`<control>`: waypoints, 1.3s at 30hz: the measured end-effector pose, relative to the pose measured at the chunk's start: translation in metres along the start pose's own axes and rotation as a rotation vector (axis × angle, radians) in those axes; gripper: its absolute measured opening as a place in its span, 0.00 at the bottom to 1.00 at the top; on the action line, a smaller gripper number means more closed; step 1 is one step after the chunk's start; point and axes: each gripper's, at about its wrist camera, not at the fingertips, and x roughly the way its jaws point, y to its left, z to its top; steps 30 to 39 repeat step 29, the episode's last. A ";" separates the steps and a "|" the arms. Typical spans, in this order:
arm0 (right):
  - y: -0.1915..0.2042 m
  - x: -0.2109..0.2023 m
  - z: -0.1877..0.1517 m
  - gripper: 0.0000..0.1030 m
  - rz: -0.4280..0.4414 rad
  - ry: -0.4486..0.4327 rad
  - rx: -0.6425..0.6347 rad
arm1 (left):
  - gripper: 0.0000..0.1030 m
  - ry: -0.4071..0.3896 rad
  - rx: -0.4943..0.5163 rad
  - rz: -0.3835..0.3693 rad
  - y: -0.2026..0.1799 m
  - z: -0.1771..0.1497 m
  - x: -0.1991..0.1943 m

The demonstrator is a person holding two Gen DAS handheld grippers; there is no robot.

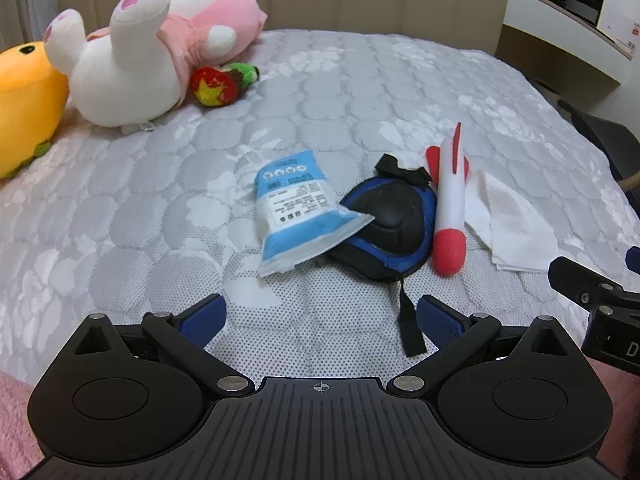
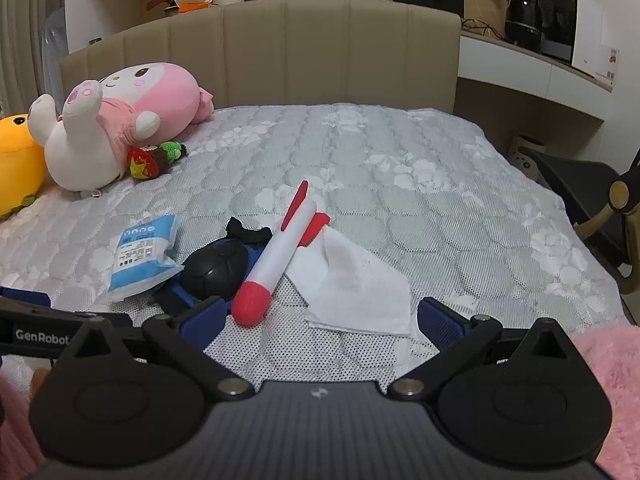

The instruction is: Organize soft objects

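The left tool [image 1: 320, 320] hangs low over the bed [image 1: 360, 92] with its blue fingers [image 1: 208, 316] spread wide and nothing between them. Just ahead lie a blue-and-white packet [image 1: 296, 212] and a black-and-blue knee pad [image 1: 388, 224]; the packet's corner rests on the pad, and the pad's black strap [image 1: 410, 328] trails back toward the fingers. Touching the pad's right side is a white foam rocket [image 1: 450, 204] with red tip and fins, and beside that a folded white cloth [image 1: 508, 224].

The right tool [image 2: 320, 320] is also spread and empty, with the rocket's red tip and the cloth's near edge just in front of it. Its left finger [image 2: 208, 316] hides part of the knee pad.

Far left, near the headboard [image 2: 280, 52], a pink-and-white plush [image 1: 152, 48] lies on its back, with a small red-and-green knitted toy [image 1: 220, 84] against it. A yellow plush [image 1: 24, 100] is cut off by the frame edge.

The bed has a grey quilted cover with a pale flower pattern. Behind the tan headboard stand plants and a pink box; a white desk [image 2: 540, 68] with dark appliances, too small to identify, runs along the right wall. A pink fuzzy sleeve [image 2: 612, 376] shows at the lower right.
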 end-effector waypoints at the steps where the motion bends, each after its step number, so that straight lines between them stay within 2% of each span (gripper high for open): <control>1: -0.001 0.001 0.000 1.00 0.002 0.004 0.004 | 1.00 0.001 -0.001 0.000 0.000 0.000 0.000; 23: -0.007 0.006 0.000 1.00 0.007 0.019 0.011 | 1.00 0.015 0.004 -0.003 -0.004 0.005 0.004; 29: -0.008 0.007 0.000 1.00 0.008 0.022 0.011 | 1.00 0.021 -0.014 -0.041 -0.002 0.006 0.005; 39: -0.008 0.007 0.000 1.00 0.008 0.022 0.011 | 1.00 0.021 -0.014 -0.041 -0.002 0.006 0.005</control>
